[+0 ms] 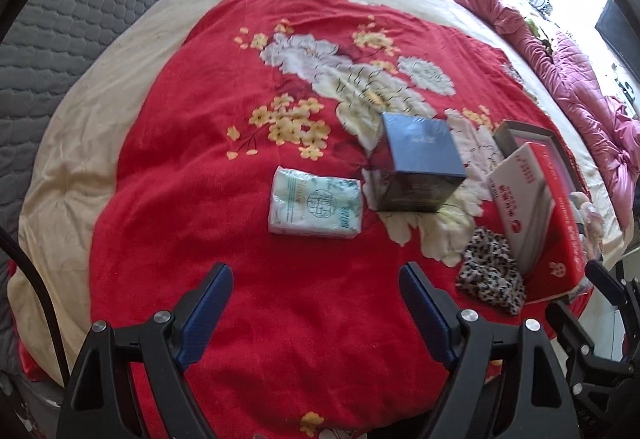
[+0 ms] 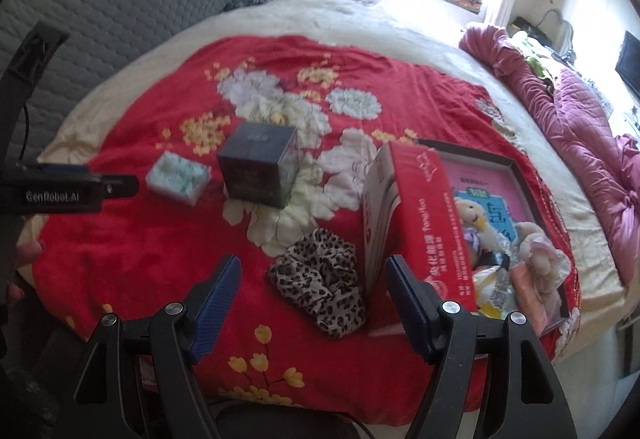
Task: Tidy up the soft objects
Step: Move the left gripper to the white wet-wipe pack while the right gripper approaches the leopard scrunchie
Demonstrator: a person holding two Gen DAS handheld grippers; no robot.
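1. While both grippers are hovering over the near edge of the red blanket point(image 1: 168, 199), neither is holding anything: the left gripper point(image 1: 316, 303) is standing with its jaws wide apart and bare, and the right gripper point(image 2: 314, 293) is showing the same wide, bare gap.
2. The leopard cloth point(image 2: 320, 283) is lying crumpled near the blanket's near right part, touching or just beside the open flap of the red box point(image 2: 424, 219).
3. Seen from the right wrist, the cloth is sitting straight ahead of the right jaws and close to them, roughly centred in the gap; its long axis is running from near to far, slightly slanted.
4. Seen from the left wrist, the same cloth point(image 1: 492, 271) is lying off to the right of the left jaws, so the right hand is likely the nearer one for it.
5. The tissue pack point(image 1: 316, 203) is resting towards the blanket's middle, ahead of the left jaws and well apart from the cloth; the dark box point(image 1: 420, 167) is standing just beside it, further right.
6. Plush toys point(image 2: 536, 251) are already lying in the open tray point(image 2: 480, 159) behind the red box, which is probably where the soft things are going.
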